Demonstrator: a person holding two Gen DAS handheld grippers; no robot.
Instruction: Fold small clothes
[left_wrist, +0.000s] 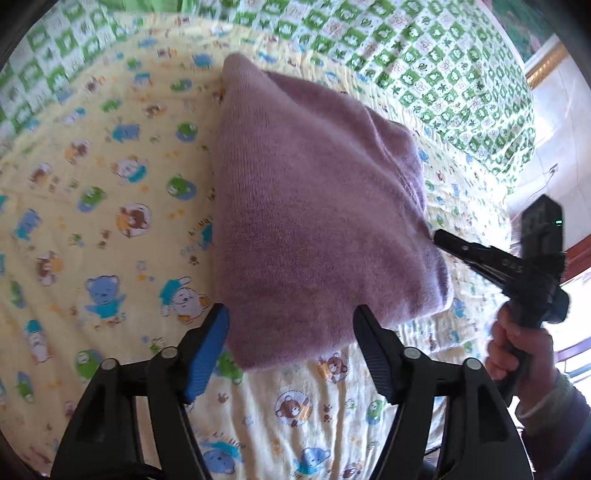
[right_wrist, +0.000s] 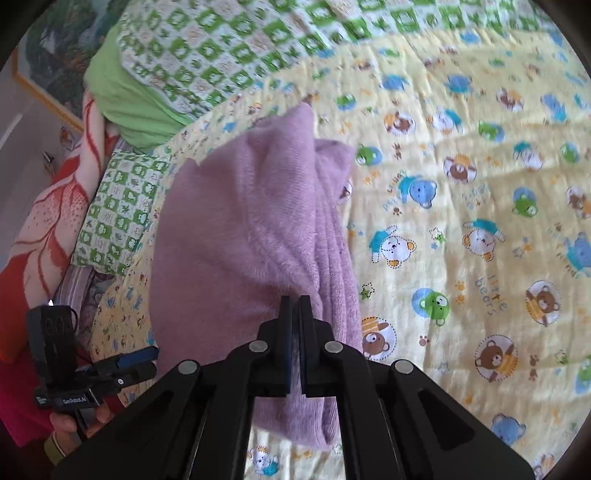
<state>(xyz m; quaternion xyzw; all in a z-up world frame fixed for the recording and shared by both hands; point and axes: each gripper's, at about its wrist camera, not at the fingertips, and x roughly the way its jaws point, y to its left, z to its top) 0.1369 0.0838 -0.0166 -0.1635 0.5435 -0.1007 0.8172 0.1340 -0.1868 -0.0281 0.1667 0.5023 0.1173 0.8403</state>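
A folded purple knit garment (left_wrist: 314, 206) lies on a yellow bear-print sheet (left_wrist: 110, 221). My left gripper (left_wrist: 291, 325) is open, its fingers astride the garment's near edge and holding nothing. My right gripper (right_wrist: 295, 306) is shut, its fingers pressed together on the garment's (right_wrist: 240, 229) top layer near its thick folded edge. In the left wrist view the right gripper (left_wrist: 443, 238) touches the garment's right side. In the right wrist view the left gripper (right_wrist: 147, 360) sits open at the garment's left.
A green-and-white checked quilt (left_wrist: 443, 74) lies along the far side of the bed. A green pillow (right_wrist: 125, 107), a checked cushion (right_wrist: 118, 210) and a red-and-cream floral blanket (right_wrist: 48, 221) lie at the head of the bed. The bear-print sheet (right_wrist: 461, 240) spreads all around.
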